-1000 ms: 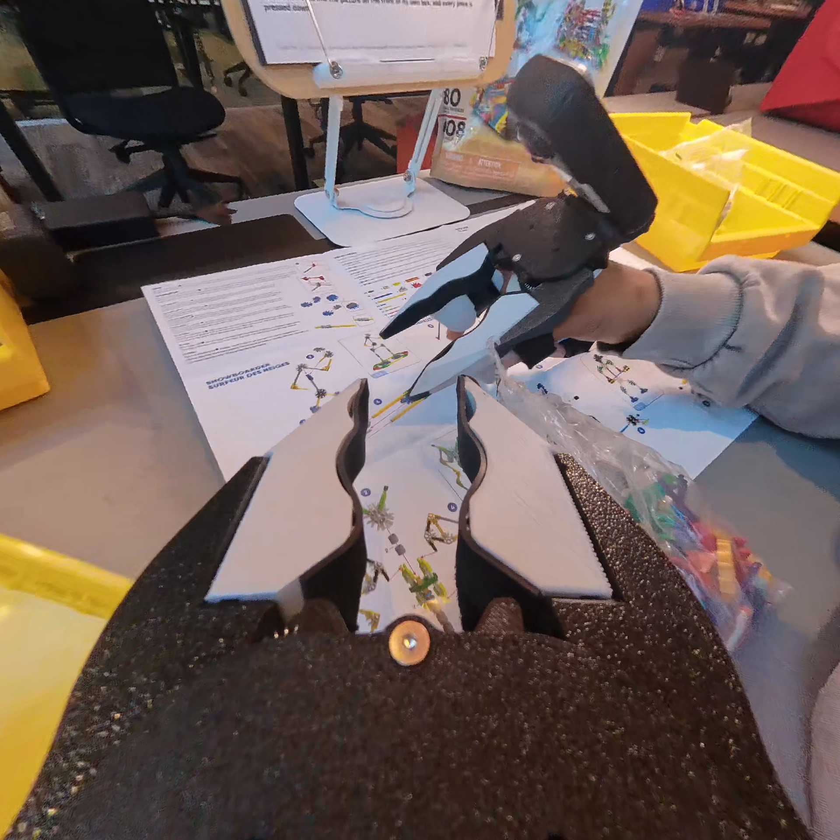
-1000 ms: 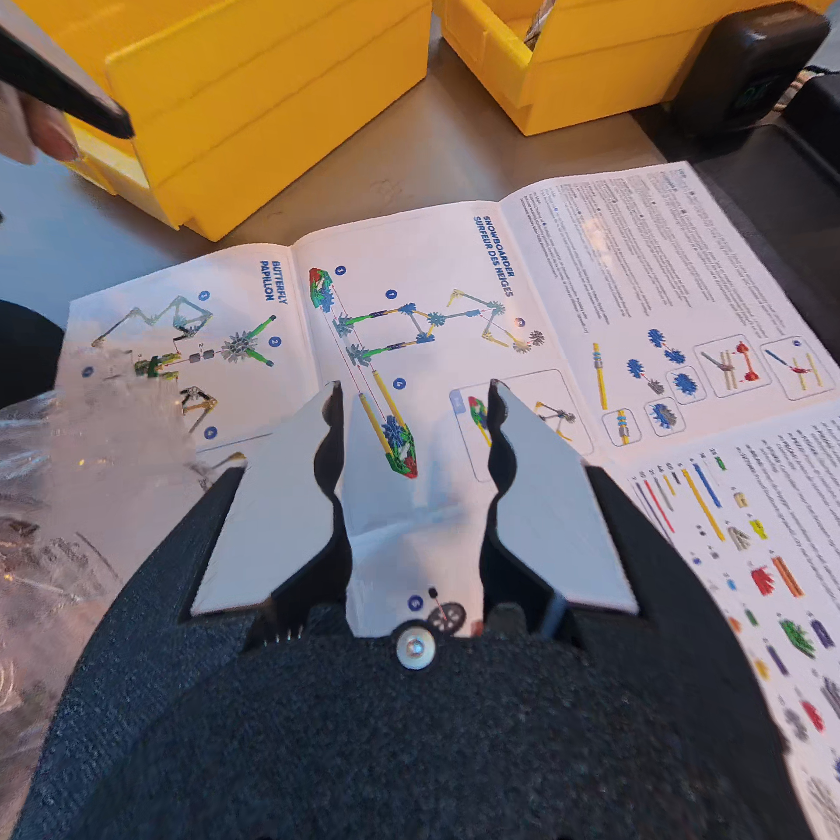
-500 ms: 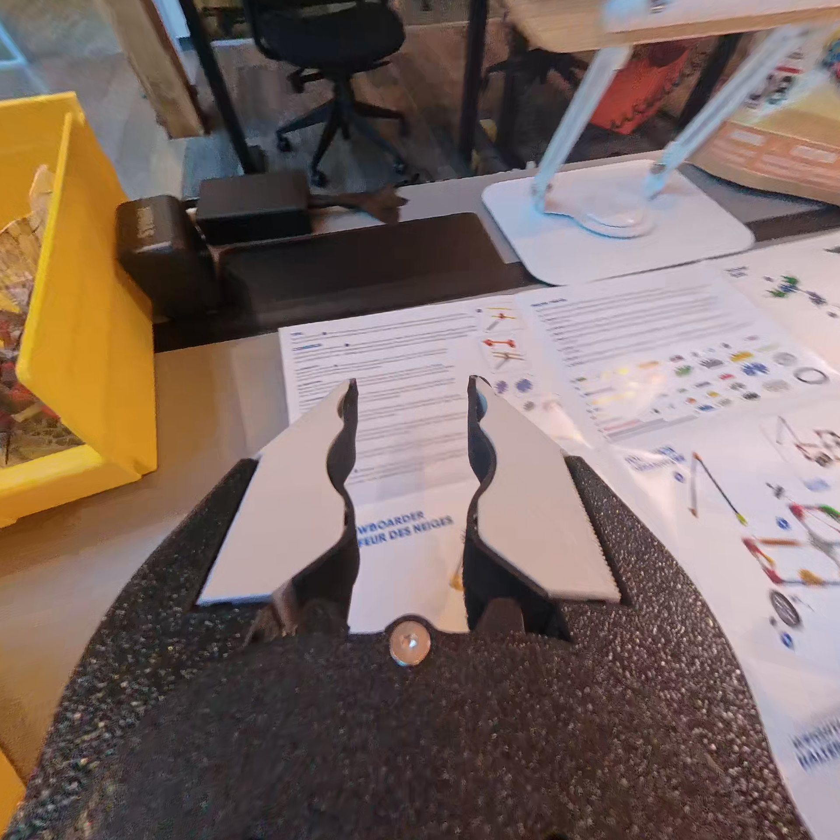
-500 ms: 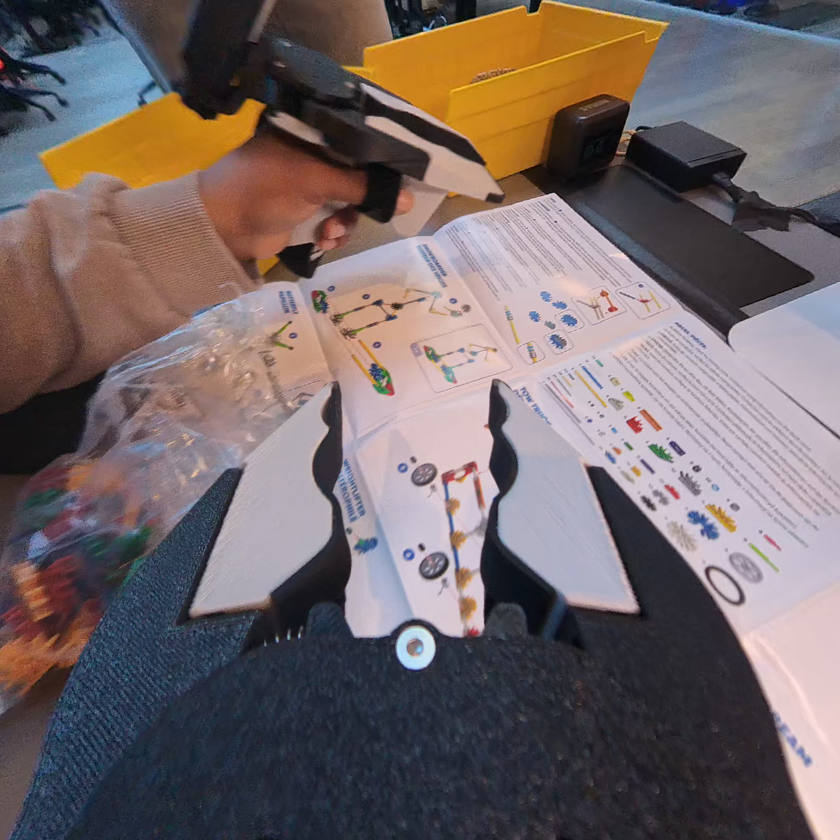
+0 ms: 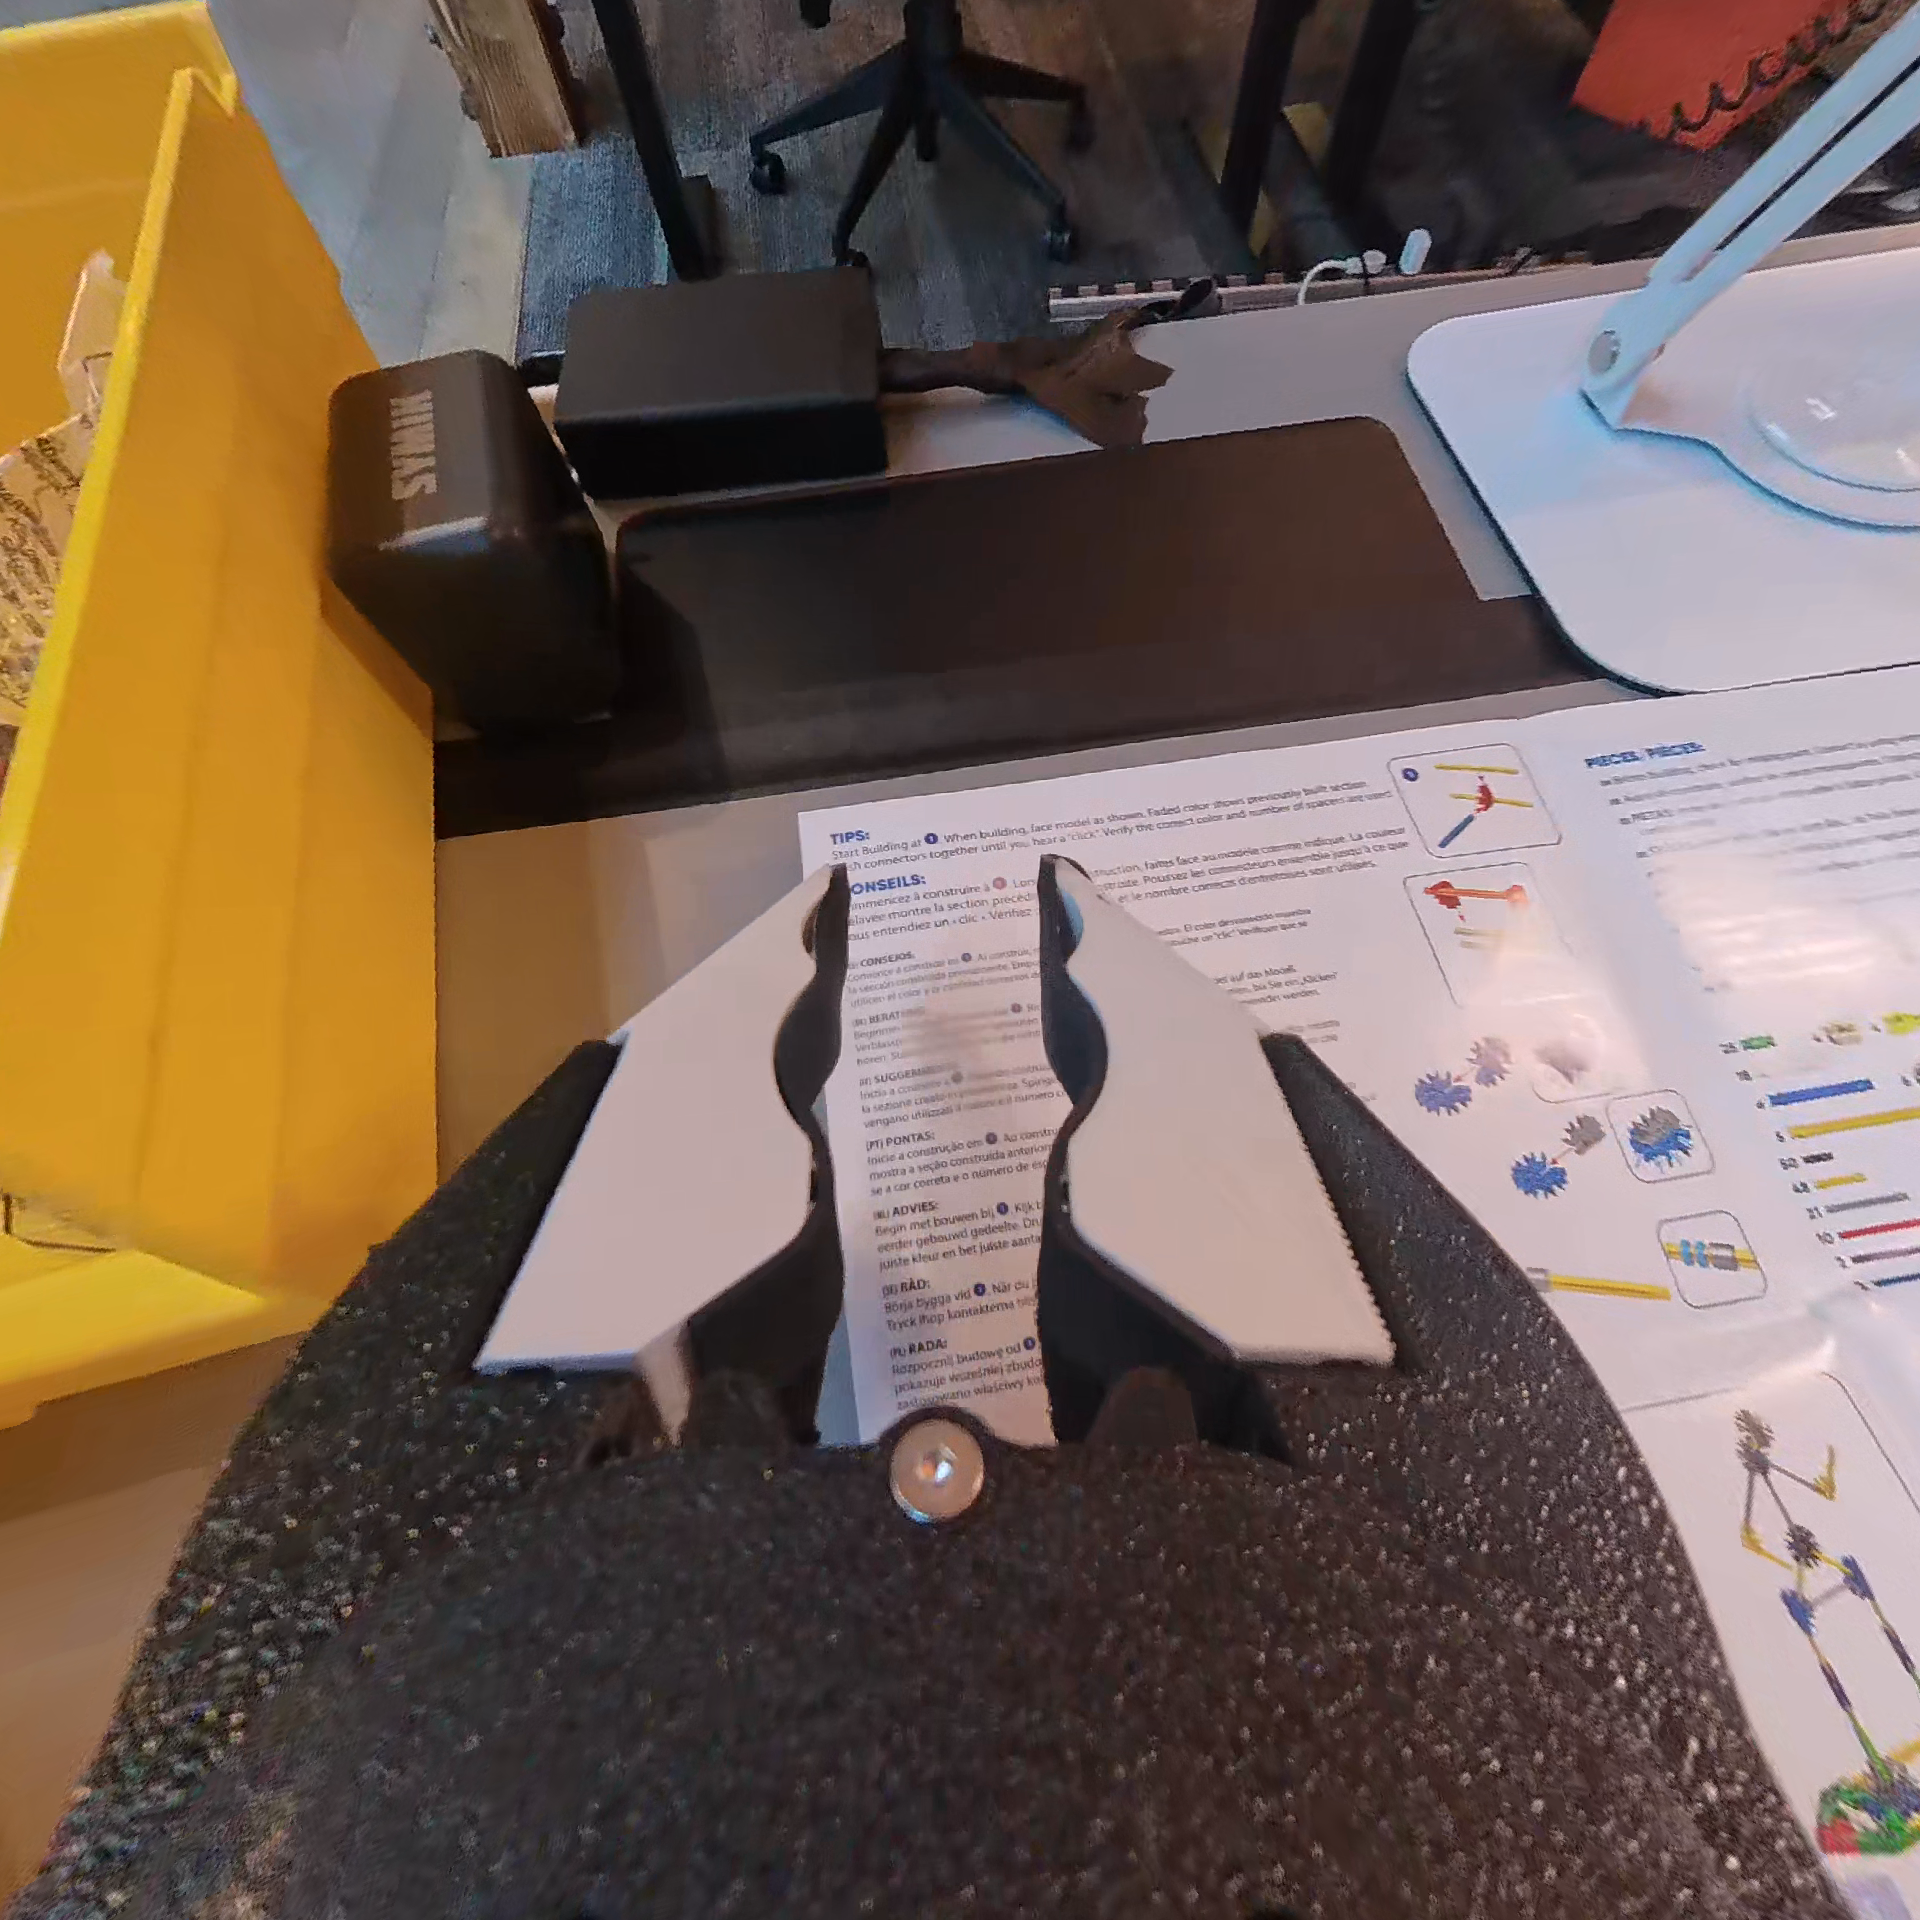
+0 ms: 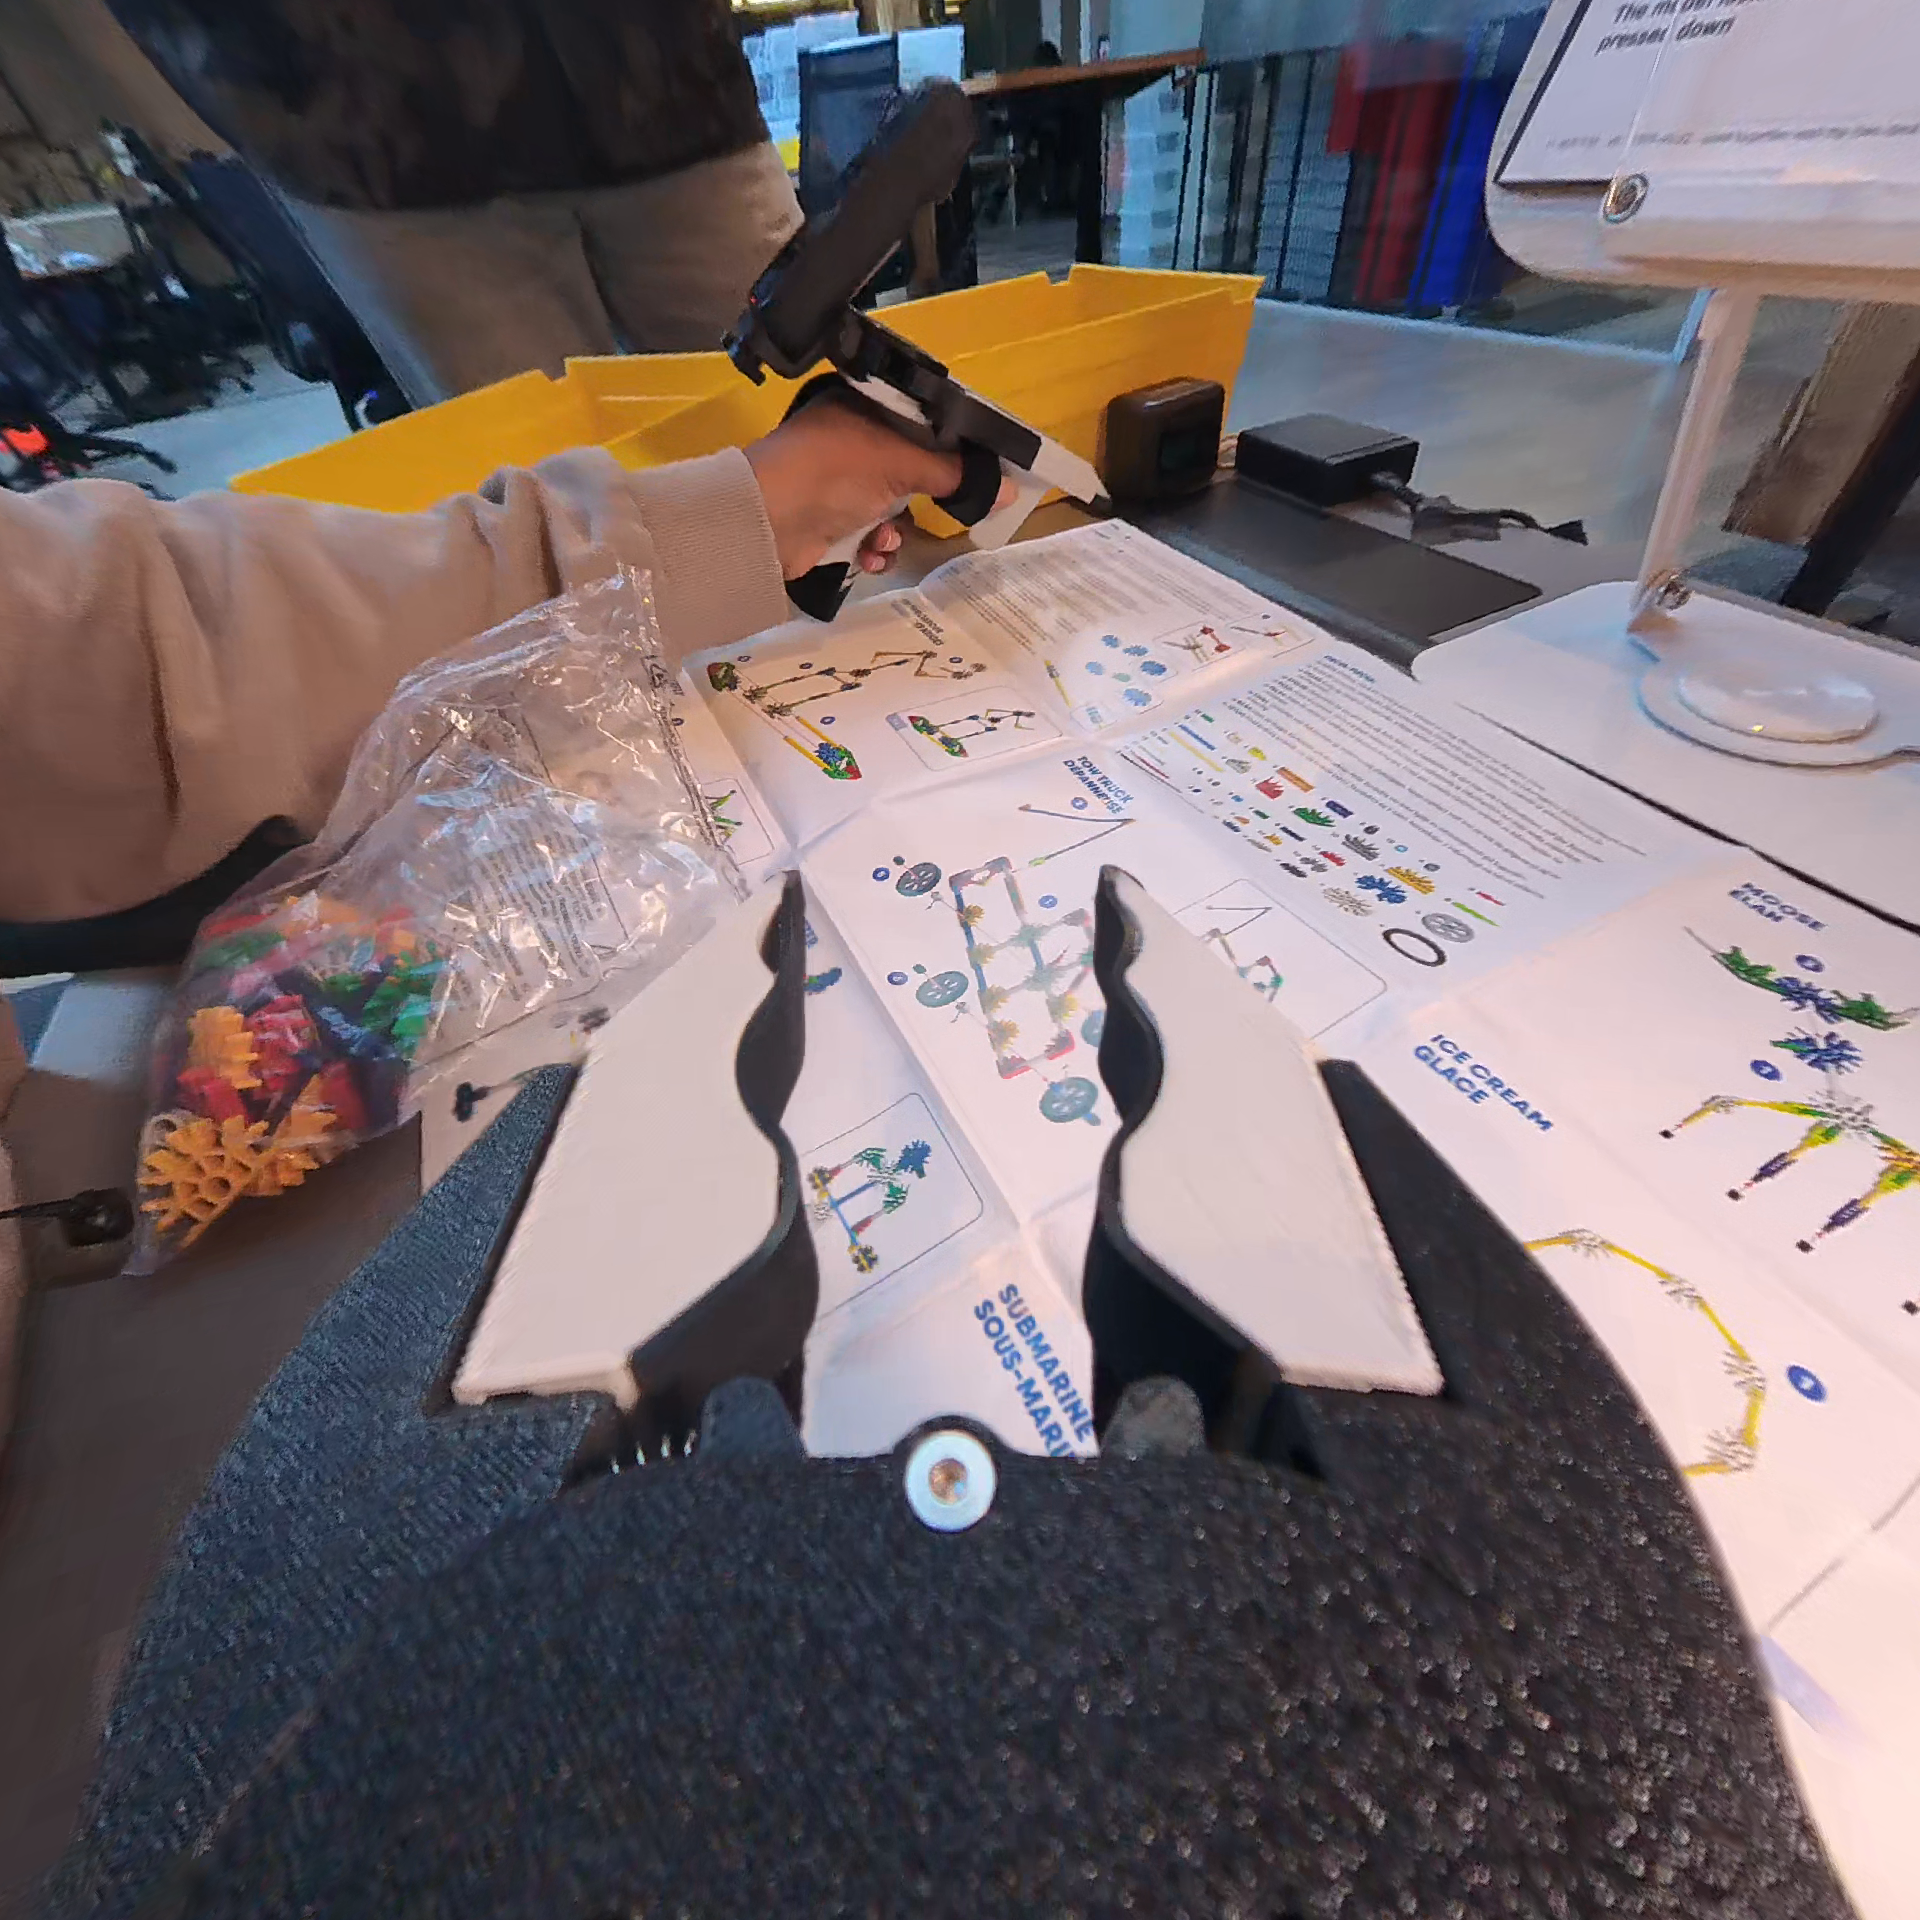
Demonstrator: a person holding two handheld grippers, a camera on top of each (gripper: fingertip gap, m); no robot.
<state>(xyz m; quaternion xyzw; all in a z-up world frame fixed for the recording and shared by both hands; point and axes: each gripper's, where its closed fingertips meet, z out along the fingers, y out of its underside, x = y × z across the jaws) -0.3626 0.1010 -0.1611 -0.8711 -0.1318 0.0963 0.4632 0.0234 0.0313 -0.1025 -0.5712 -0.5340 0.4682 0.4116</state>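
A large unfolded instruction sheet (image 6: 1299, 831) with coloured diagrams lies flat on the table; it also shows in the left wrist view (image 5: 1455, 987). My left gripper (image 5: 940, 878) is open and empty, hovering over the sheet's far left corner; it also shows in the right wrist view (image 6: 1049, 499), held in a hand with a beige sleeve. My right gripper (image 6: 945, 894) is open and empty above the middle of the sheet. A clear plastic bag of small coloured building pieces (image 6: 416, 914) lies on the sheet's left edge, just left of my right gripper.
Yellow bins stand at the left (image 5: 208, 727) and show beyond the hand (image 6: 1091, 332). A black box (image 5: 457, 530), a black adapter (image 5: 717, 384) and a dark mat (image 5: 1039, 592) lie past the sheet. A white stand base (image 6: 1766, 696) sits at the right. A person stands behind the bins. Spacing between my two grippers at the tips: around 40 cm.
My left gripper has swung left, off the bag and diagrams to the sheet's text corner near the yellow bin. My right gripper has drawn back and tilted up, so the bag and left hand show.
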